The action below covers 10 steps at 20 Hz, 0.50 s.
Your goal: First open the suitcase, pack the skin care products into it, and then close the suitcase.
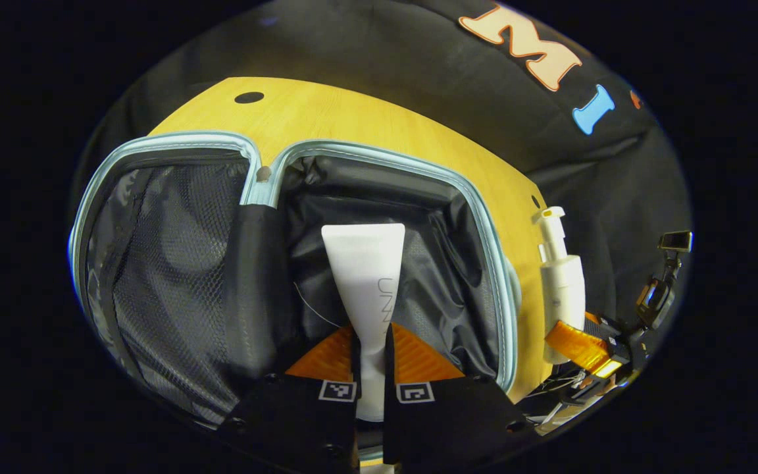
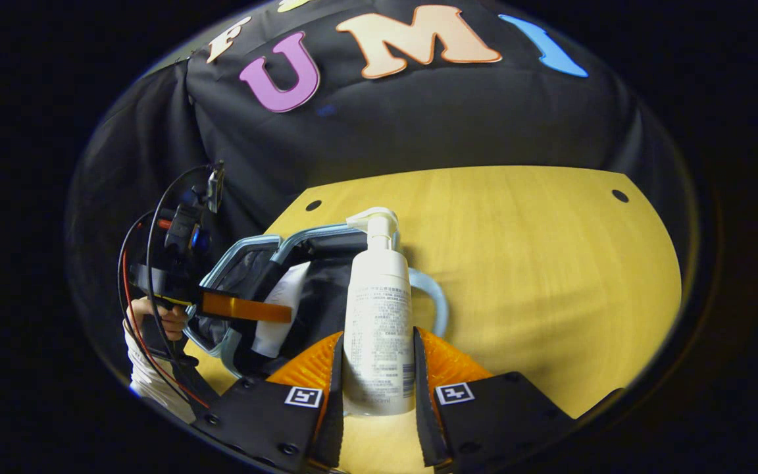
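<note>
Suitcase (image 1: 175, 263) open; white tube (image 1: 366, 276) above it; pump bottle (image 2: 379, 309) upright.

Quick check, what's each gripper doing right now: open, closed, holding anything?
Left gripper: closed on the white tube, held over the open suitcase.
Right gripper: closed on the white pump bottle, above the table.

Both views are dim overall, with warm light from above falling on the wooden surface (image 2: 517, 263), which glows bright yellow while the cloth backdrop sinks into near black. Fisheye distortion bends the surface's far edge and the suitcase (image 1: 155, 263) rim into curves, stretching things toward the margins. The white tube (image 1: 366, 276) and pump bottle (image 2: 379, 316) look bright and fairly sharp, with soft shadows in the suitcase lining.
</note>
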{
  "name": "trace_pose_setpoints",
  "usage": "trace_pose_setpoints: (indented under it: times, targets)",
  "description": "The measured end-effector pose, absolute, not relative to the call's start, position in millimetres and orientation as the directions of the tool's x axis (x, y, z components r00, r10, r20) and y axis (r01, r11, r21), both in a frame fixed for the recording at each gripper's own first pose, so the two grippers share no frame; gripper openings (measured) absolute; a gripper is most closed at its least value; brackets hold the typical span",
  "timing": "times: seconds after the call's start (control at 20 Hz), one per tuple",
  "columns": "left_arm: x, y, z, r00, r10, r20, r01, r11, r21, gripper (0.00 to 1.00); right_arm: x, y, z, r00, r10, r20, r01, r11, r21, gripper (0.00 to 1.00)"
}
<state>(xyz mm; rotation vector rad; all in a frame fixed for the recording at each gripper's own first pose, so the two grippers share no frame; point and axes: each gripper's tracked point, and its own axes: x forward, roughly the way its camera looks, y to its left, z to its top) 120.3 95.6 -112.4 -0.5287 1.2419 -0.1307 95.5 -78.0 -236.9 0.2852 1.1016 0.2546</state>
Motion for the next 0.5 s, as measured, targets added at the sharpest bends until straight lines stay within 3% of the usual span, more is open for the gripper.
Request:
trace_pose_setpoints:
  times: [0.5]
  targets:
    - [121, 106, -129, 0.316, -0.321, -0.893, -0.236, 0.885, -0.402, 0.08, 98, -81, -218, 0.261, 0.315, -0.913, -0.036, 0.948, 0.317, 0.48]
